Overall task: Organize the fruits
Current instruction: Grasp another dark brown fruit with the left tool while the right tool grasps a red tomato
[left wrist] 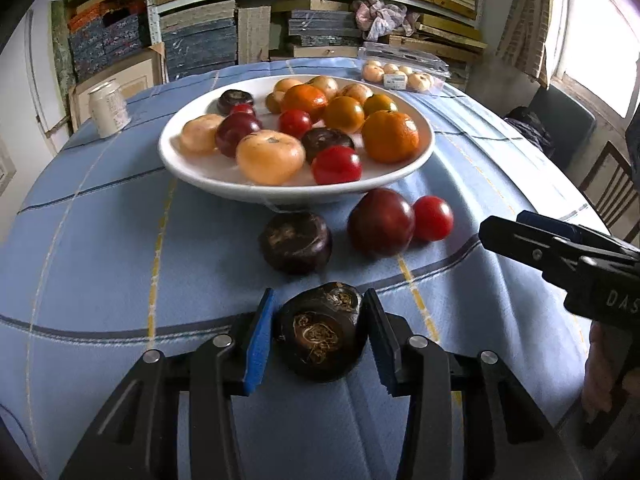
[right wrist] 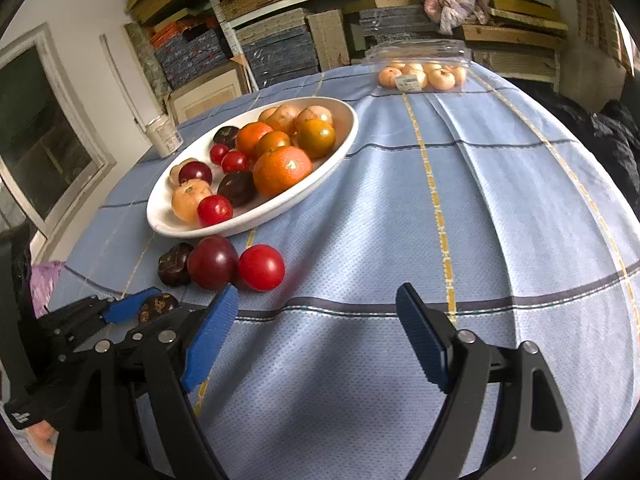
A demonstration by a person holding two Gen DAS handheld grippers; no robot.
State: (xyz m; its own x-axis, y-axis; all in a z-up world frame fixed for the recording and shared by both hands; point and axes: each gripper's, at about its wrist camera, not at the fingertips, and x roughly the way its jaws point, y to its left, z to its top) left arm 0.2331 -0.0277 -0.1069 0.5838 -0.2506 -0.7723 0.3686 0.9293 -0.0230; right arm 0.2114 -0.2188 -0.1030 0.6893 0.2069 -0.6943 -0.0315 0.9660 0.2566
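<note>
Most fruit is sitting in the white oval bowl (left wrist: pixel 400 168); three are waiting near the blue-checked tablecloth's (left wrist: pixel 100 248) front edge. The left gripper (left wrist: pixel 318 334) is clamping a dark brown water chestnut (left wrist: pixel 320 340); the right gripper (right wrist: pixel 316 334) is gaping empty.

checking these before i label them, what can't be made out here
- Left wrist view: whether the left claw pads actually press the water chestnut; the near pad faces are hidden by the fruit.
- Right wrist view: most of that water chestnut is hidden behind the right claw finger.
- Both views: the label on the clear fruit pack is too small to read.
- Left wrist view: the can print is blurred.
</note>
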